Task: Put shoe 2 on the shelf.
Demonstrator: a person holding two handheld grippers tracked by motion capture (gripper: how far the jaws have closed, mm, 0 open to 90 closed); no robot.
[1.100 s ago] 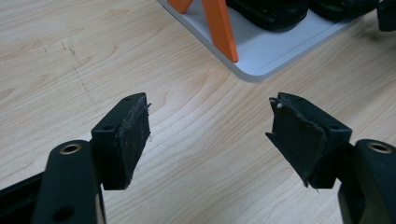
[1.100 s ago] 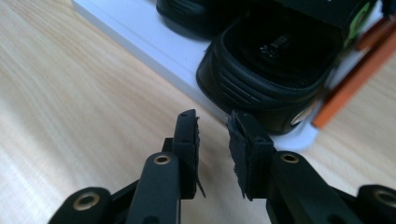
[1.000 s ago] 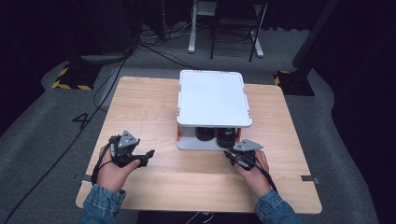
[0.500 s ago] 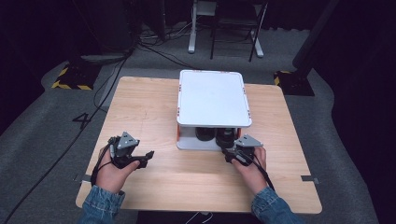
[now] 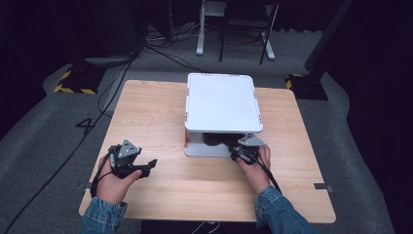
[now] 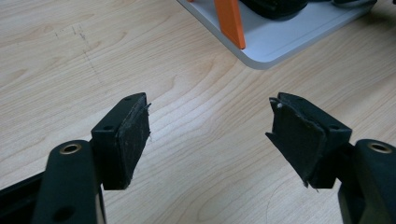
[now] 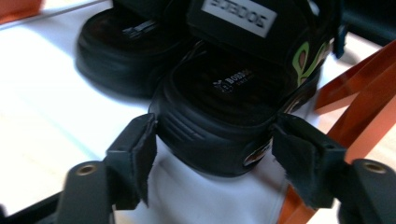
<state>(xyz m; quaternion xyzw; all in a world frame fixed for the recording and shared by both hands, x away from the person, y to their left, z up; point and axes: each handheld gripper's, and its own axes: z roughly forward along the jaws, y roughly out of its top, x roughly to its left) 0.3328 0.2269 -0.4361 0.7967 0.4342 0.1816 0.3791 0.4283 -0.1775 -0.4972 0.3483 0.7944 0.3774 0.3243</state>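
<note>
Two black sandals (image 7: 219,88) sit on lower shelf of white rack (image 5: 221,105), side by side, long axes running inward from rack's front edge. Right hand-held gripper (image 7: 212,163) at rack's front opening, jaws just been opening, now spread either side of nearer sandal's rounded end, pads not pressing; sandal straight ahead. Left hand-held gripper (image 6: 210,135) released, empty, over bare surface (image 5: 160,112) well left of rack. Right hand nearer. Insole print reads "BOBDOG"; strap label shows same word upside down.
</note>
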